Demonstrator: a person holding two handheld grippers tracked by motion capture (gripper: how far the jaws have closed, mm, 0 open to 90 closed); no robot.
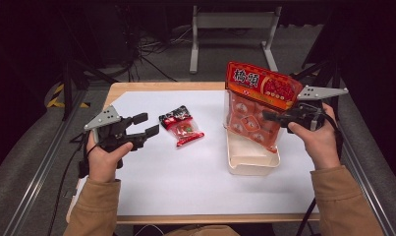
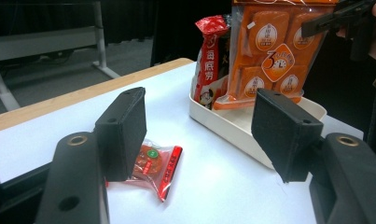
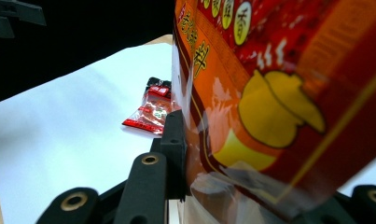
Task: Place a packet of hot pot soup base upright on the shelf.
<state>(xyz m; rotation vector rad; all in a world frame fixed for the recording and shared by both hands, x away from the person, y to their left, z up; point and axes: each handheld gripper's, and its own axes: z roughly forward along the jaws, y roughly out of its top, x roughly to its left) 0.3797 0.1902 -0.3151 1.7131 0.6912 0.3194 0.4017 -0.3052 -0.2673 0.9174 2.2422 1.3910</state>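
Orange snack bag (image 1: 258, 105), big, glossy and crinkly with a red printed header and clear windows over round orange pieces, hangs upright with its lower edge down in a shallow cream plastic tray (image 1: 252, 162) at the right of the white worktop (image 1: 185, 177). The right hand-held gripper (image 1: 269, 116) comes in level from the right and is clamped on the bag's side at about mid-height; its own view has the shiny film pinched against a black jaw. The right hand (image 1: 316, 137) is wrapped around the handle, its tan sleeve (image 1: 340, 201) slanting in from the lower right.

On the left, the other hand-held gripper (image 1: 146, 125) hovers over the worktop with its jaws apart and nothing between them, pointing rightward at a small red-and-black sachet (image 1: 182, 125), flat and shiny, that lies near the worktop's middle, just ahead of the jaw tips. The left hand (image 1: 103, 157) grips it from below, wrist bent slightly upward. In the left gripper view a second red packet (image 2: 209, 58) stands in the tray beside the orange bag.
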